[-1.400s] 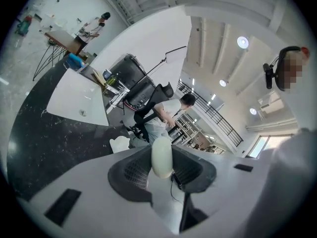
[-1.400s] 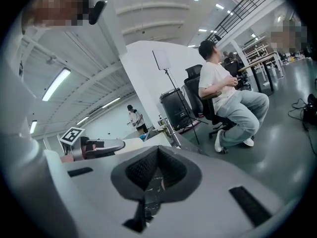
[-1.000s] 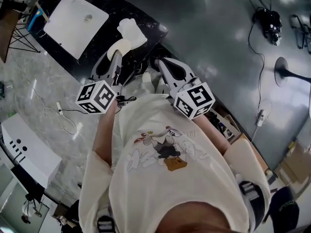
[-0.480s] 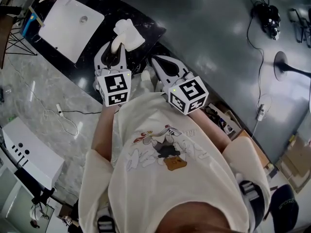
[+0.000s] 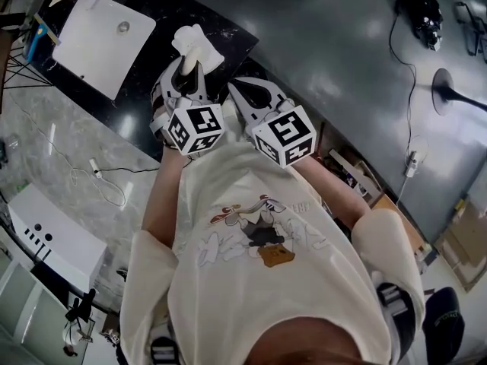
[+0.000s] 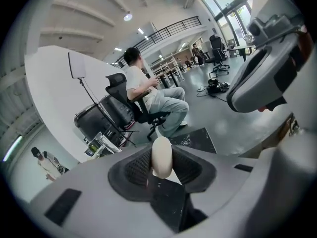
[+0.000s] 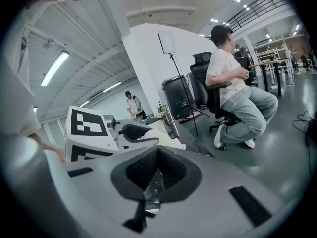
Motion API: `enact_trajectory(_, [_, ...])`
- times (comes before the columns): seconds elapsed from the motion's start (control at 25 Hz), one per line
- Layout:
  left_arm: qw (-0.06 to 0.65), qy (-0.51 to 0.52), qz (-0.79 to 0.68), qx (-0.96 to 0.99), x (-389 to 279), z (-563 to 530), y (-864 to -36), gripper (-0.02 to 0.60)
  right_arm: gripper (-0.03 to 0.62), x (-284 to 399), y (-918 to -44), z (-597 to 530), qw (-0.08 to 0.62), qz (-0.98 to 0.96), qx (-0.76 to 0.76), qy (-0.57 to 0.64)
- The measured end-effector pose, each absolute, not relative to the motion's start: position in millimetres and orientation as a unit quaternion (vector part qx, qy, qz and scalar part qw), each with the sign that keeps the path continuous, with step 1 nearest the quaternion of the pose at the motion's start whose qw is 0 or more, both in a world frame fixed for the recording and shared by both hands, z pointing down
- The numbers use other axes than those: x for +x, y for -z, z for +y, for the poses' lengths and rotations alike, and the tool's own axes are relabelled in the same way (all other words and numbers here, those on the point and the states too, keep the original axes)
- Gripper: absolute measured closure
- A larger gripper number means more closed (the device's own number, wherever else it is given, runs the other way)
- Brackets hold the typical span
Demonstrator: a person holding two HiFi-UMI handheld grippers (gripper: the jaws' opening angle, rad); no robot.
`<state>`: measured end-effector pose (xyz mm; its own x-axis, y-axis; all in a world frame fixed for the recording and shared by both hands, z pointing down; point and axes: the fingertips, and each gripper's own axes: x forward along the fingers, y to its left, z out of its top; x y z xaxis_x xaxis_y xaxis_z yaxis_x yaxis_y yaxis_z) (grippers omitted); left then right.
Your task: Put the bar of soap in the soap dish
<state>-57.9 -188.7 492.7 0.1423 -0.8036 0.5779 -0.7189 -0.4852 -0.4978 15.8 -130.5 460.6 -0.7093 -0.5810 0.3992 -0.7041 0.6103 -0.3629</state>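
— Where is the soap [image 6: 161, 156] kept at present?

— It is pinched on edge between the pads of the left gripper [image 5: 185, 71]. The jaws are spread about a bar's thickness and pressed on it. Only the lower part is caught, and the rest sticks out past the pads. It is carried just short of the dish [image 5: 196, 39], over the dark counter [image 5: 228, 30]. No contact with the dish is seen.

— What could be spoiled from here?

— The bar could be lost before the dish is reached. Soap is likely slick, and little of it is gripped, so a tilt or a bump on the dish rim could be enough for it to be squeezed out.

— And the dish?

— It is not steadied by anything. The right gripper [image 7: 157, 151] is held beside the left with its jaws drawn together on nothing. If the dish is pushed by the bar or the jaw shells, it could be slid toward the nearby counter edge. If the bar is released too high, it may be bounced out.

— And the basin [image 5: 99, 40]?

— It is well apart, so little risk is expected there.
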Motion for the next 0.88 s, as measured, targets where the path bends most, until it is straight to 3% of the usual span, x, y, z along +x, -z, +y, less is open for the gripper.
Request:
enact_trajectory(0.48, [0.116, 0.469, 0.480, -0.732, -56.0, -192.7, -521.6, 0.454, 0.588, 23.0, -479.6, -142.6, 0.139, -0.877, 0.377, -0.263])
enact_trajectory(0.88, [0.129, 0.513, 0.449, -0.720, -51.5, -197.4, -543.5, 0.454, 0.588, 32.0, -475.5, -151.4, 0.129, -0.870, 0.391, -0.273])
